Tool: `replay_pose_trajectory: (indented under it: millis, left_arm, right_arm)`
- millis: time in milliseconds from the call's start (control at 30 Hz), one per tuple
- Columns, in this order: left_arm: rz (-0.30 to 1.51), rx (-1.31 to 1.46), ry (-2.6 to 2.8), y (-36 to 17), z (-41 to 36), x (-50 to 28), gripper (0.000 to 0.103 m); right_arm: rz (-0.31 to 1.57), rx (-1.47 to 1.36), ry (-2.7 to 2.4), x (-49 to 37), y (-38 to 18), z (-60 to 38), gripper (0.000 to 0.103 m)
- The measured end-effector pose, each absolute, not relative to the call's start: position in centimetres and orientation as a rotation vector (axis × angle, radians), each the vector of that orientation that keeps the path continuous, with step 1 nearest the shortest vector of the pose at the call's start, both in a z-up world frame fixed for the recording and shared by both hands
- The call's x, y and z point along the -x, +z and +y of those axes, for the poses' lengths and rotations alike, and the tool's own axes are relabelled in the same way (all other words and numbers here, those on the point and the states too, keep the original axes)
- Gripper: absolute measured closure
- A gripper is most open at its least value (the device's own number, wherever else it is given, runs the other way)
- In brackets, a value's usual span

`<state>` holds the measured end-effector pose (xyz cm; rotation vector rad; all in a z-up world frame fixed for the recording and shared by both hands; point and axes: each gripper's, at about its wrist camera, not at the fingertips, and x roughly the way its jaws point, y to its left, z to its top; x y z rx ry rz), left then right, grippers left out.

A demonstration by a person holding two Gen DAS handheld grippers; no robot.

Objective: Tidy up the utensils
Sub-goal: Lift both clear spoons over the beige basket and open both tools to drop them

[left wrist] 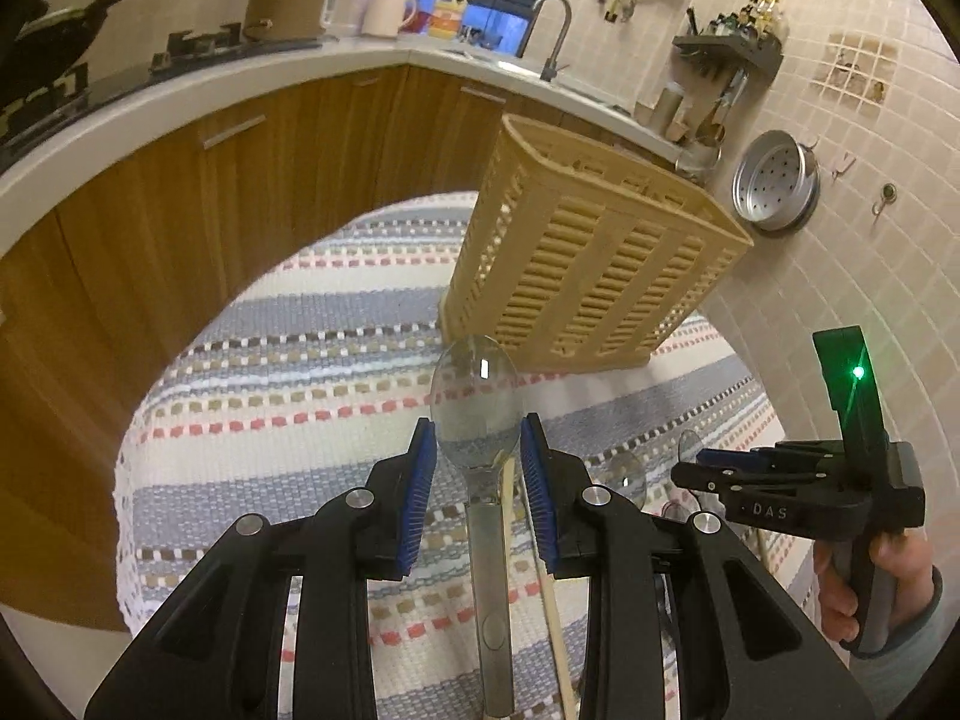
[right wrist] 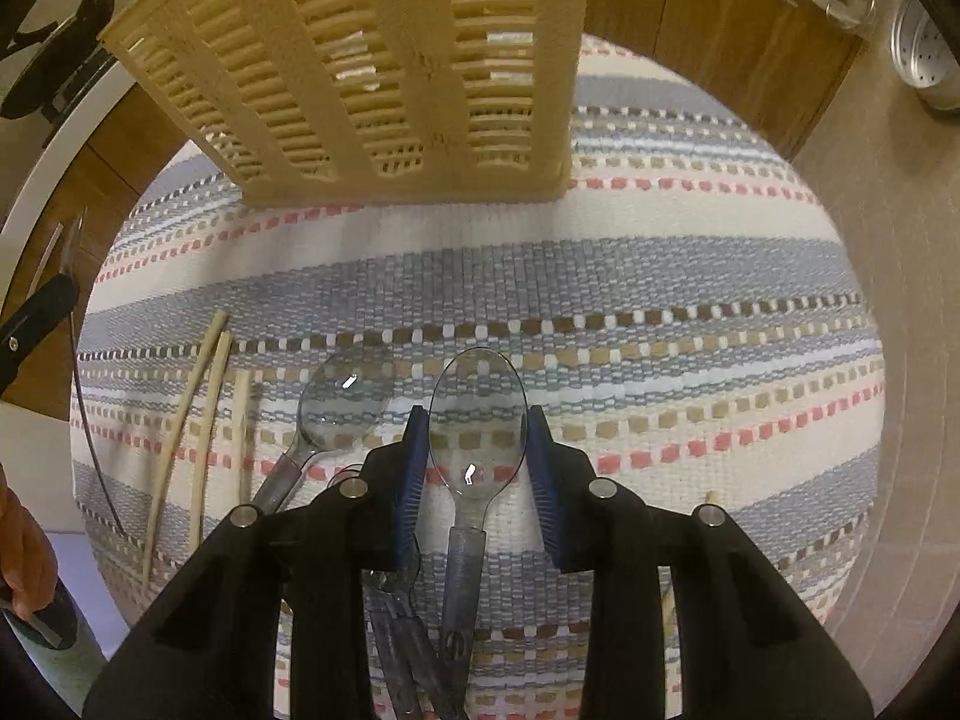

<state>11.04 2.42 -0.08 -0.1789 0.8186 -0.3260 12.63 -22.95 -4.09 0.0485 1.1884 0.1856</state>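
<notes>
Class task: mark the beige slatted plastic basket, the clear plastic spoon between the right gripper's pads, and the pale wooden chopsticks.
Beige slatted plastic basket [left wrist: 600, 264], left wrist view, side wall.
Clear plastic spoon [right wrist: 478, 402], right wrist view, bowl.
Pale wooden chopsticks [right wrist: 201, 420], right wrist view, mid-shaft.

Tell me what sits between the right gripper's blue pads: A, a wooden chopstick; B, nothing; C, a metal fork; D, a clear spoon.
D: in the right wrist view a clear spoon lies bowl-forward between the blue pads of the right gripper, above the striped cloth.

utensil basket [right wrist: 384, 60] on striped cloth [right wrist: 660, 276], behind spoons [right wrist: 342, 414]
</notes>
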Motion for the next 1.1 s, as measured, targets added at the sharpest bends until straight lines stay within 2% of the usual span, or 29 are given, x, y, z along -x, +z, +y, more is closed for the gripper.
replay_pose_trajectory:
  millis: [133, 433, 667, 933, 1100]
  left_arm:
    - [0.747, 0.188, -0.321, 1.6, 2.6, -10.3, 0.076]
    - [0.443, 0.2, -0.329, 10.1, 1.8, -8.6, 0.076]
    - [0.175, 0.227, -0.31, 15.7, -0.6, -10.6, 0.076]
    - [0.084, 0.216, -0.235, 14.9, -3.0, -16.6, 0.076]
    - [0.119, 0.225, -0.207, 12.3, -2.6, -19.9, 0.076]
  right_arm:
    - [1.105, -0.077, 0.207, -11.3, -1.6, -23.9, 0.073]
    - [0.789, -0.09, 0.246, -7.9, 7.0, -25.5, 0.073]
    - [0.447, -0.167, 0.216, -8.8, 14.7, -27.1, 0.073]
    - [0.175, -0.17, 0.093, -13.6, 17.2, -27.0, 0.074]
    - [0.152, -0.196, 0.062, -17.4, 15.3, -27.2, 0.073]
